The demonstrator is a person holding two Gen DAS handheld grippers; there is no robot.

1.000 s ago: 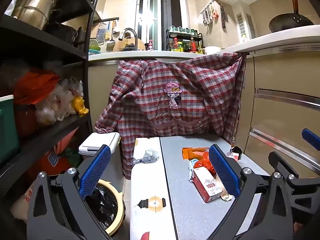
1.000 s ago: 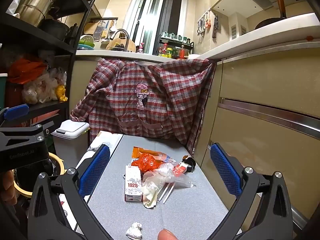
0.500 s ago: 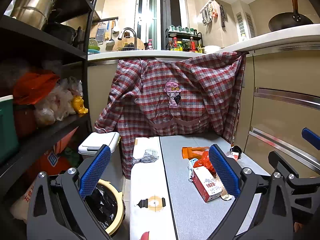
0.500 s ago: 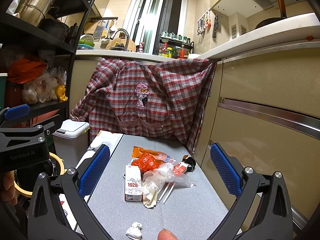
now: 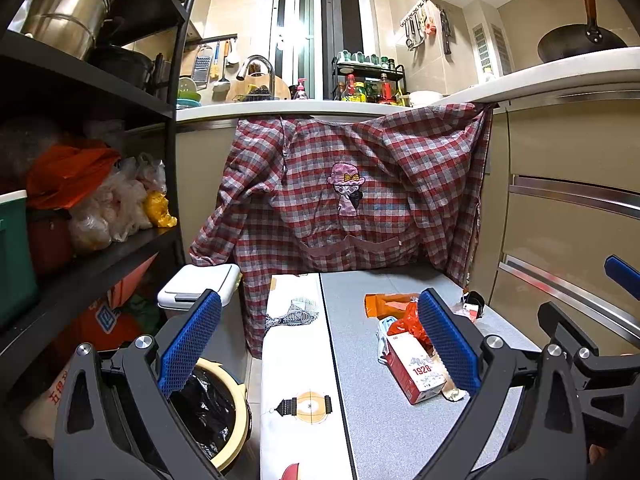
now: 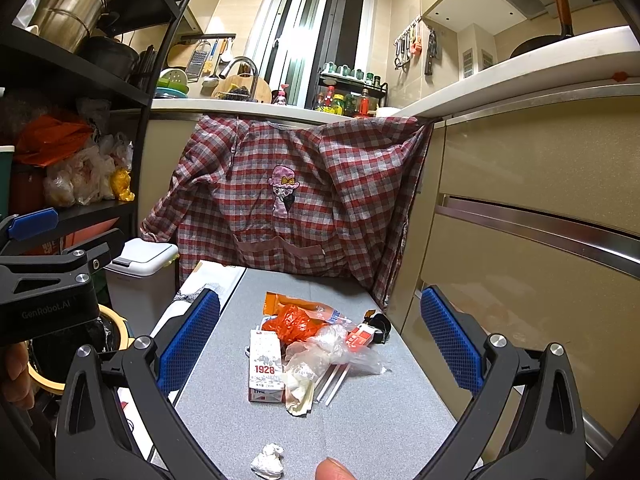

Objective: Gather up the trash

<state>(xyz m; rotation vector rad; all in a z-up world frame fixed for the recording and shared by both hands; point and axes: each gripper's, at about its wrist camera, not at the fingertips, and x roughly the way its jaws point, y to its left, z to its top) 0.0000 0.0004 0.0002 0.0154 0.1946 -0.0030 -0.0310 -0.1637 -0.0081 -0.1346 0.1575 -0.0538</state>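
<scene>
nothing has moved; my left tongs (image 5: 318, 338) and right tongs (image 6: 320, 336) gape empty over crinkled plastic wrappers (image 6: 316, 320) and a boxy carton (image 6: 265, 366).

A heap of trash (image 6: 312, 340) lies on the table (image 6: 380, 420), toward its far right side. In the heap, a carton (image 6: 264, 366) lies at the left, with a bag (image 6: 294, 322) behind it. A paper wad (image 6: 268, 460) lies apart, nearer the camera. The bin (image 5: 216, 412) stands on the floor left of the table, with a lidded bin (image 5: 200, 284) behind it. A shirt (image 6: 296, 196) hangs behind the table.
</scene>
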